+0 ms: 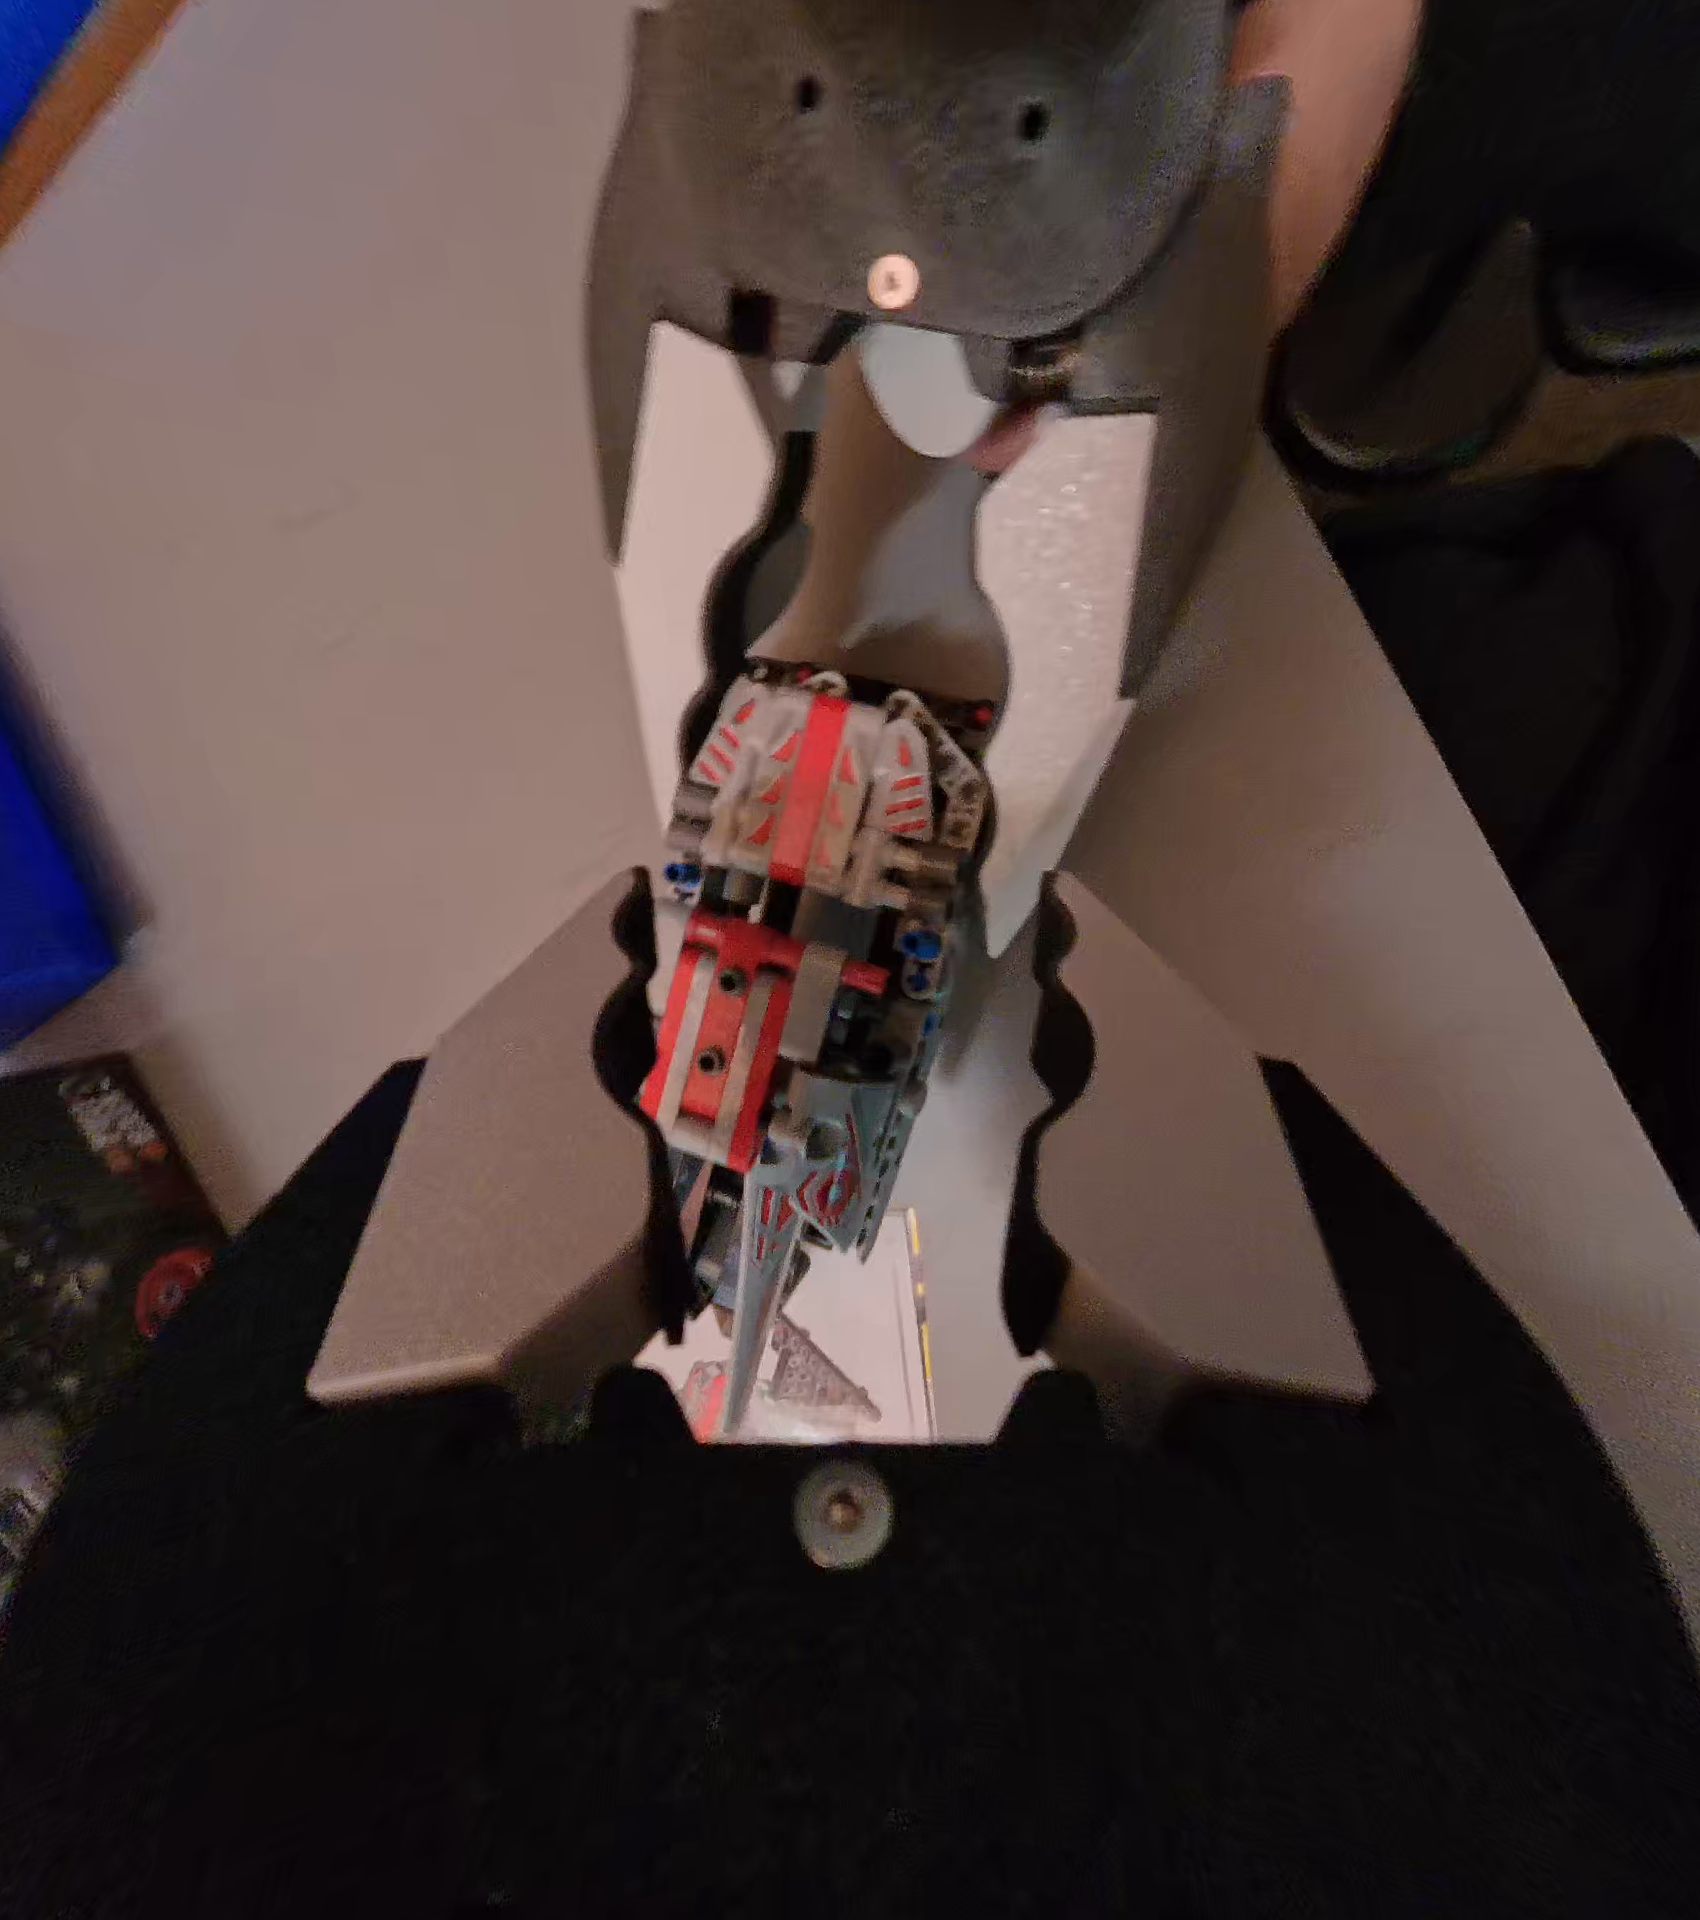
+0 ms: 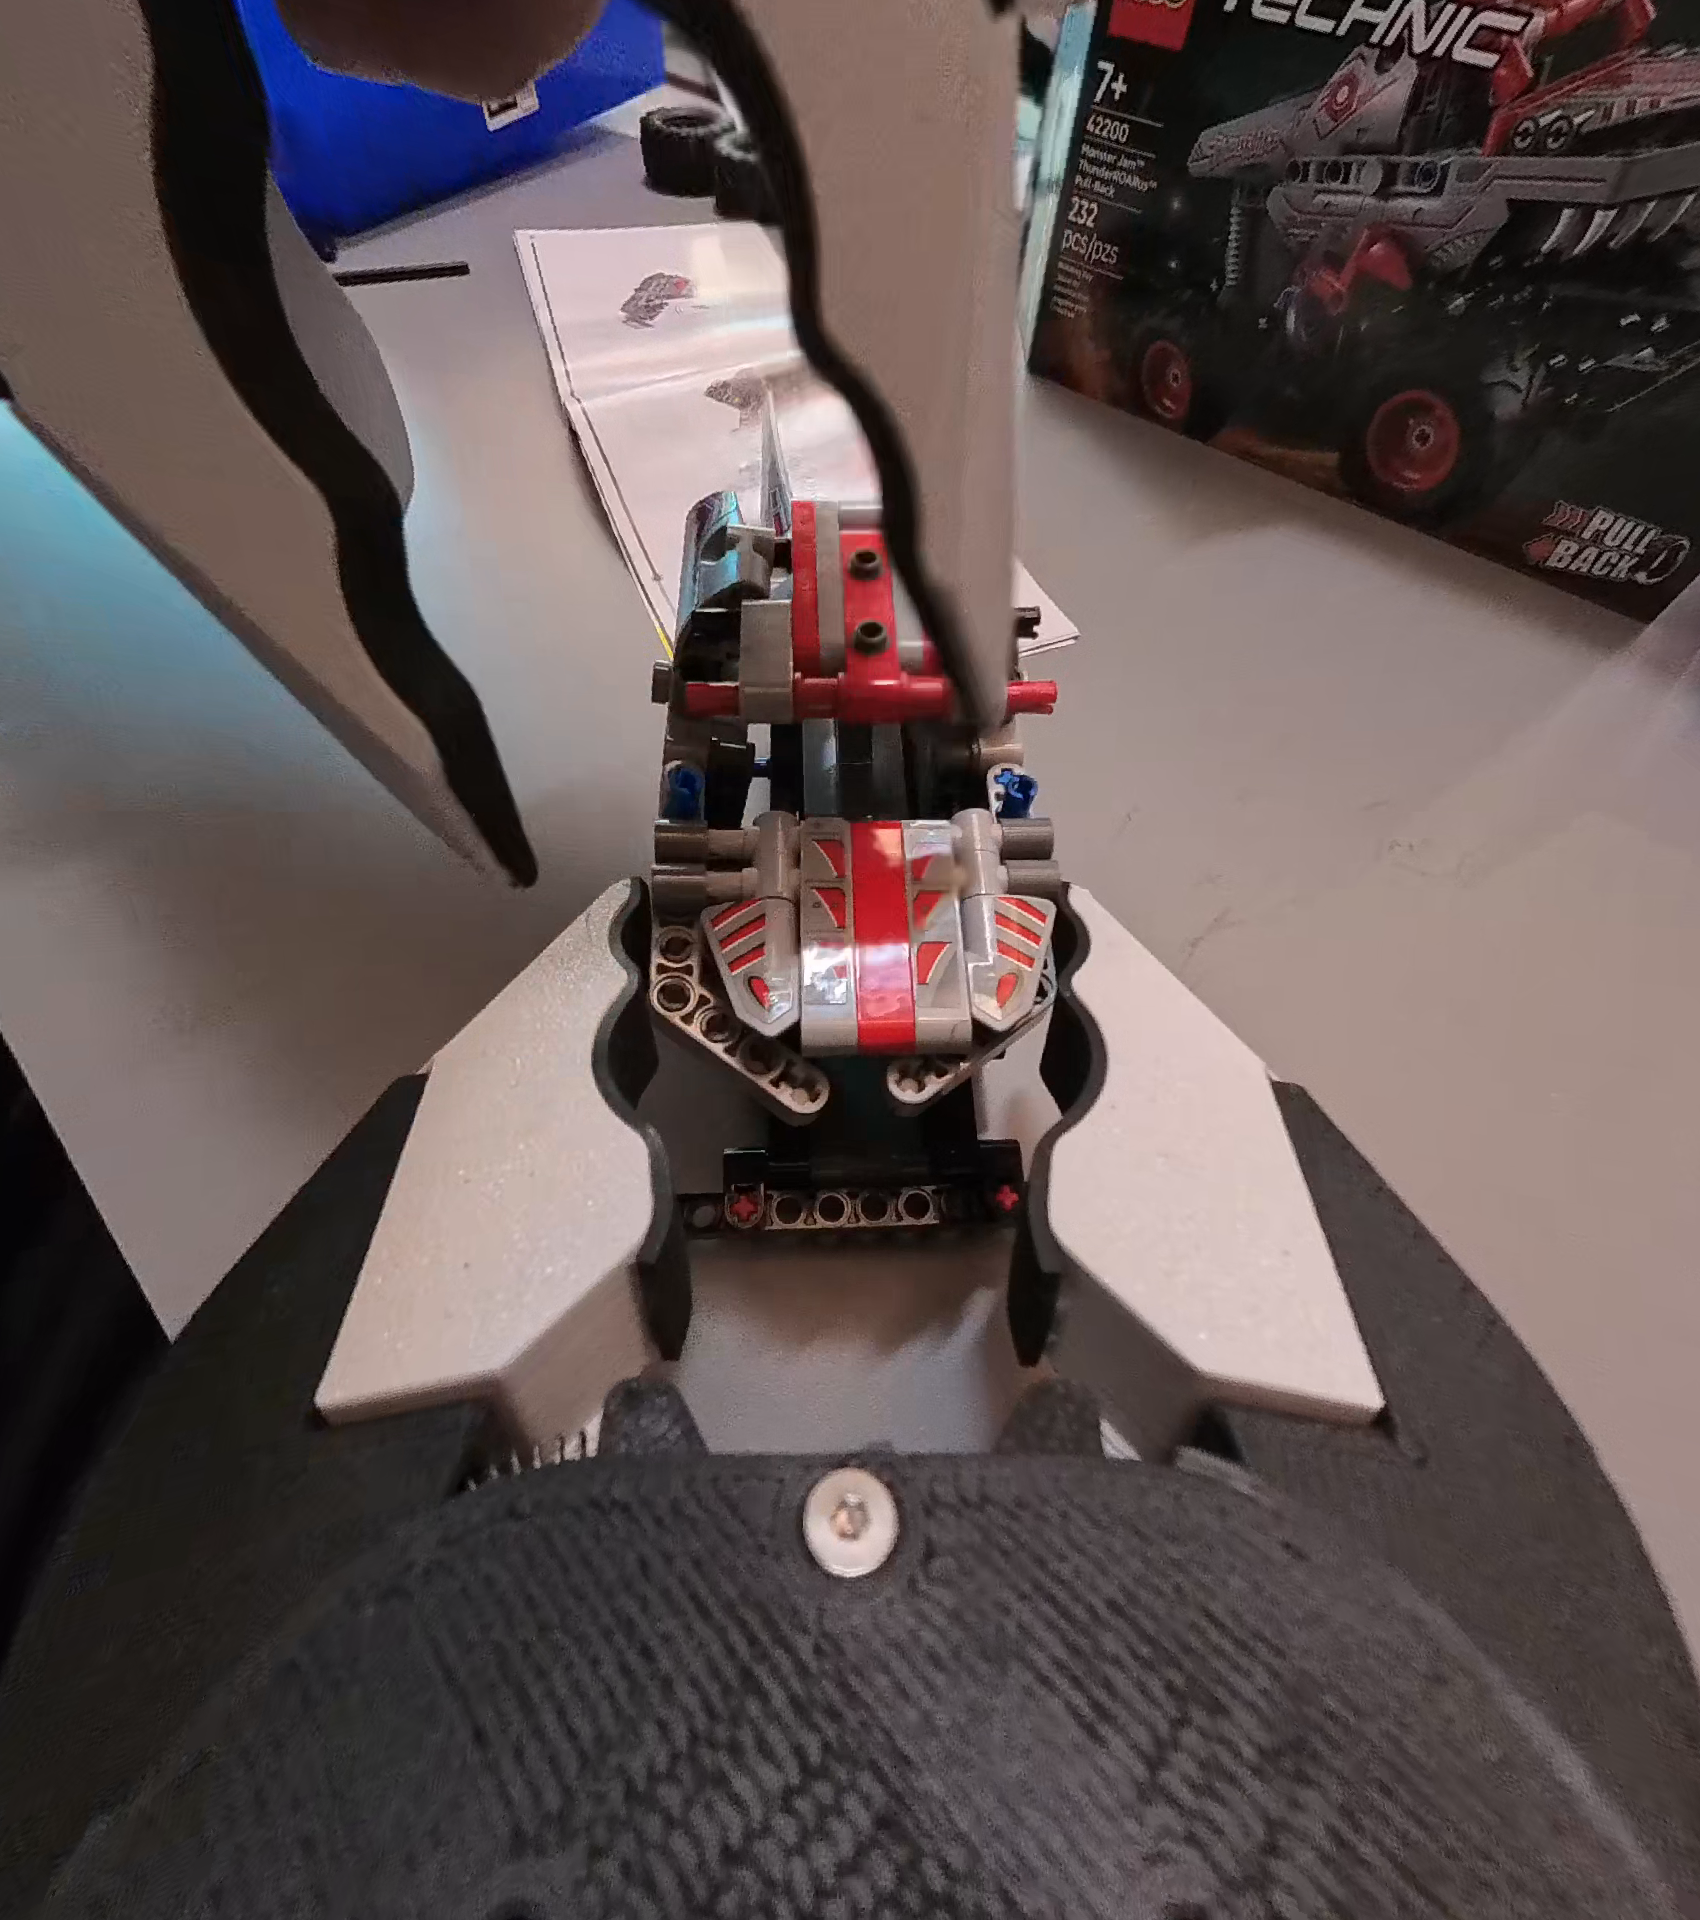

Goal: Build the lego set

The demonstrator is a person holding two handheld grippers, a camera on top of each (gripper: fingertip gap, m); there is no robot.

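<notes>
The right tongs [image 2: 851, 1039] are pinching the half-built lego truck [image 2: 856, 883] by its grey and red nose end, one finger [image 2: 513, 1174] on each side. The truck is sitting between the two tongs, above the white table [image 2: 1345, 935].

The left tongs [image 1: 841, 1101] are spread wide around the other end of the truck [image 1: 804, 935]. In the left wrist view one black pad [image 1: 633, 1081] is touching the red side piece, and the other pad is apart from the truck. In the right wrist view the left tongs [image 2: 752, 779] are coming down from the top, with one finger tip resting by the red cross bar [image 2: 867, 691].

A paper booklet [image 2: 659, 343] is lying on the table behind the truck. The lego box [image 2: 1448, 260] is standing to the right. A black tyre [image 2: 685, 145] is sitting far back, next to a blue bin [image 2: 389, 156].
</notes>
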